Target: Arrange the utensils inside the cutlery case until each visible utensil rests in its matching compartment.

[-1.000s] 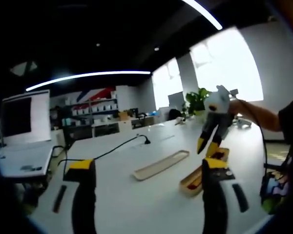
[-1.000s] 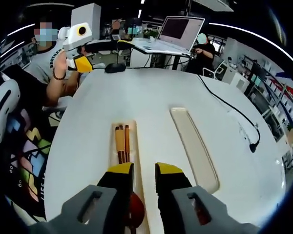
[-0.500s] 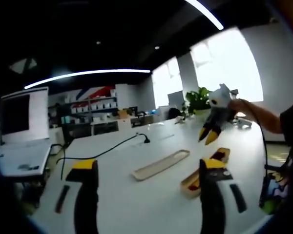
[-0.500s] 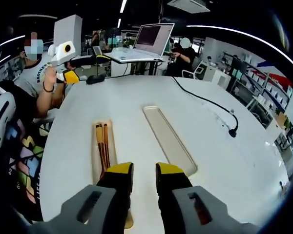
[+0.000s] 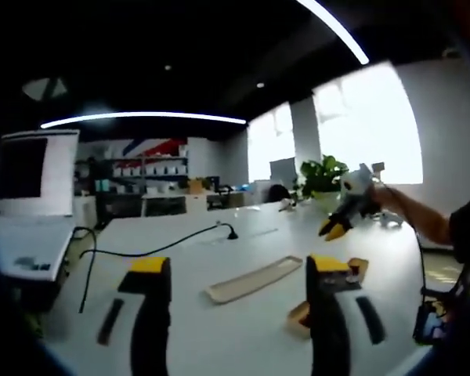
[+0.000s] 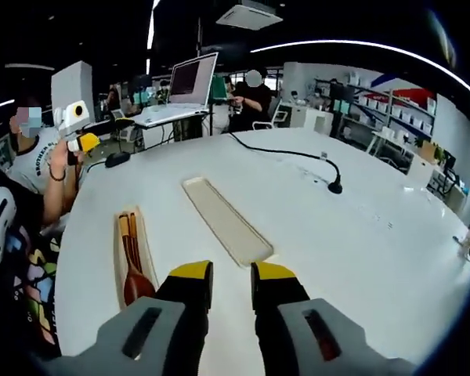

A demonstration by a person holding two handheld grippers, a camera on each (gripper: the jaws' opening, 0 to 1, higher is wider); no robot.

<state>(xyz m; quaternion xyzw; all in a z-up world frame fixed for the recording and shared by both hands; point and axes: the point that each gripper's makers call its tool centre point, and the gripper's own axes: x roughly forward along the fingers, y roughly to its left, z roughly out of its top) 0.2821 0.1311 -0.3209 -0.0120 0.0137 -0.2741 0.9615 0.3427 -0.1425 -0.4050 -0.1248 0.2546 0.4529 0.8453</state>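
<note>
The wooden cutlery case (image 6: pixel 145 249) lies on the white table (image 6: pixel 313 258), ahead and to the left of my right gripper (image 6: pixel 231 276). It holds a dark red spoon (image 6: pixel 137 286) and brown chopsticks (image 6: pixel 125 233). The flat cream lid (image 6: pixel 223 231) lies beside it. My right gripper's jaws stand a narrow gap apart with nothing between them. My left gripper (image 5: pixel 237 270) is wide open and empty, well short of the lid (image 5: pixel 251 280) and the case (image 5: pixel 354 268), which its right jaw partly hides. The right gripper (image 5: pixel 335 227) hangs in the air above the case, and the left gripper (image 6: pixel 88 143) is held up at the table's far left.
A black cable (image 6: pixel 290 153) runs across the table to a plug (image 6: pixel 334 188). A laptop (image 6: pixel 189 78) stands at the back, with people seated behind it. A black flat object (image 5: pixel 110 321) and another laptop (image 5: pixel 23 204) sit to the left. A plant (image 5: pixel 321 174) stands far off.
My right gripper has lifted up and back from just over the spoon end of the case, so the case and lid now lie farther ahead. The left gripper stays open and has shifted slightly.
</note>
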